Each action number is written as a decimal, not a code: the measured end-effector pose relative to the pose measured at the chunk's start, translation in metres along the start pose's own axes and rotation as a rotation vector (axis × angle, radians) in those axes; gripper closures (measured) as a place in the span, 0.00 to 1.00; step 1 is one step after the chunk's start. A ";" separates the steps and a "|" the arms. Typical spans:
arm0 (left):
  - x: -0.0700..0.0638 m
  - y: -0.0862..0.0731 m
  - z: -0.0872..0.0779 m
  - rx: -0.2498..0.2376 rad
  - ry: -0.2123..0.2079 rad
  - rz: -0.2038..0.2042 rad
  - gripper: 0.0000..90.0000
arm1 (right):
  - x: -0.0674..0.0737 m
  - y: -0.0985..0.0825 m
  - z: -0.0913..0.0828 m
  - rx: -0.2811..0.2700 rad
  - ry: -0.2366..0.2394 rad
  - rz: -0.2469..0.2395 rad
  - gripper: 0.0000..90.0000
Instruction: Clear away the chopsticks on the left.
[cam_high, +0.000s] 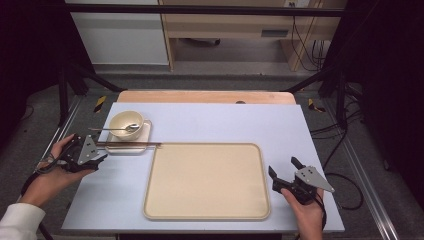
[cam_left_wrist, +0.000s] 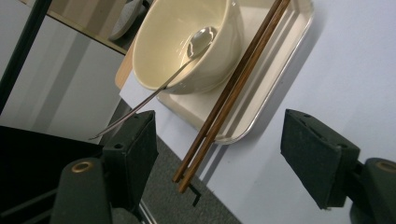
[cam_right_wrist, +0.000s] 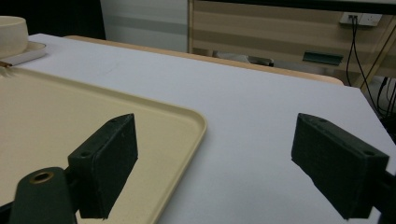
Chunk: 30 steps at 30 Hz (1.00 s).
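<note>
1. High view: table (cam_high: 210, 115) is bright, lit from above. Sides & far corners are very dark.
2. Soft, short shadows under the big tray (cam_high: 206, 181).
3. Left gripper view: shiny white glare on the spoon (cam_left_wrist: 198, 42); jaws close up look a bit blurry.
4. Right gripper view: even light, far background soft.

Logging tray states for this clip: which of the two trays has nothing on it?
The large beige tray at the table's centre; the small tray at back left carries a bowl and chopsticks.
</note>
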<state>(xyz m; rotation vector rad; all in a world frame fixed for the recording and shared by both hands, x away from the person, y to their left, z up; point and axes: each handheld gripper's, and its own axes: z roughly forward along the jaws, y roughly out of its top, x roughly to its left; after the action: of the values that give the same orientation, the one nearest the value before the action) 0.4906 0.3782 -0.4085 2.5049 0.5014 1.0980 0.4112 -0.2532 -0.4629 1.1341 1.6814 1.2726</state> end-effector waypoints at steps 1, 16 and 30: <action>0.001 -0.001 0.000 0.004 0.001 0.004 0.30 | 0.000 0.000 0.000 0.000 0.002 -0.002 0.17; 0.011 -0.010 0.004 0.050 -0.012 0.045 0.38 | 0.001 0.000 0.000 0.009 0.014 -0.002 0.18; 0.013 -0.004 0.008 0.077 -0.014 0.090 0.40 | 0.001 0.000 0.000 0.007 0.012 -0.002 0.18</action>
<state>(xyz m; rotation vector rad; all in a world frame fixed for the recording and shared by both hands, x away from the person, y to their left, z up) 0.5038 0.3865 -0.4076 2.6228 0.4383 1.1137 0.4109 -0.2522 -0.4625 1.1308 1.6968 1.2752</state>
